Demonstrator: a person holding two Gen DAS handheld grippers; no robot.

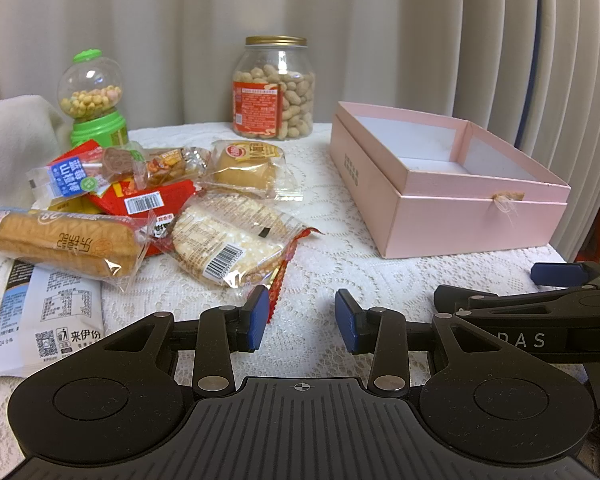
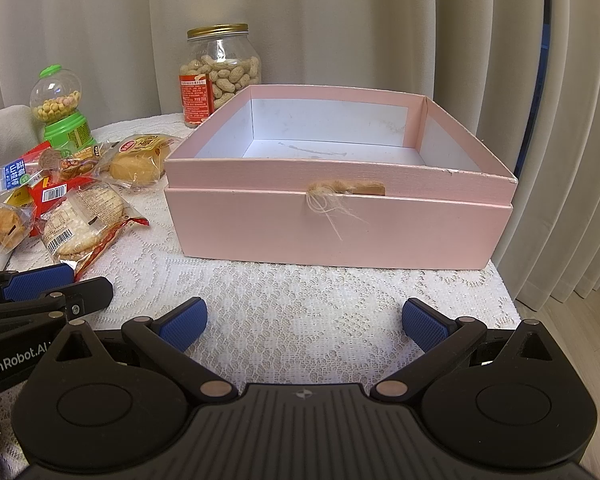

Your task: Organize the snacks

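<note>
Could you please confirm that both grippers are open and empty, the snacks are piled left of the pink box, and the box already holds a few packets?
Not quite: the pink box holds nothing, as the right wrist view shows its bare white bottom. The rest stands: the left gripper and right gripper are open and empty, and the snacks lie piled left of the box.

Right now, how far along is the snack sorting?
Nothing is done yet: the pink box is open and bare inside. Nothing is in hand: the left hand-held gripper and the right hand-held gripper are both open above the tablecloth. Left to do: the whole snack pile lies beside the box, and the peanut jar and candy dispenser stand behind.
</note>
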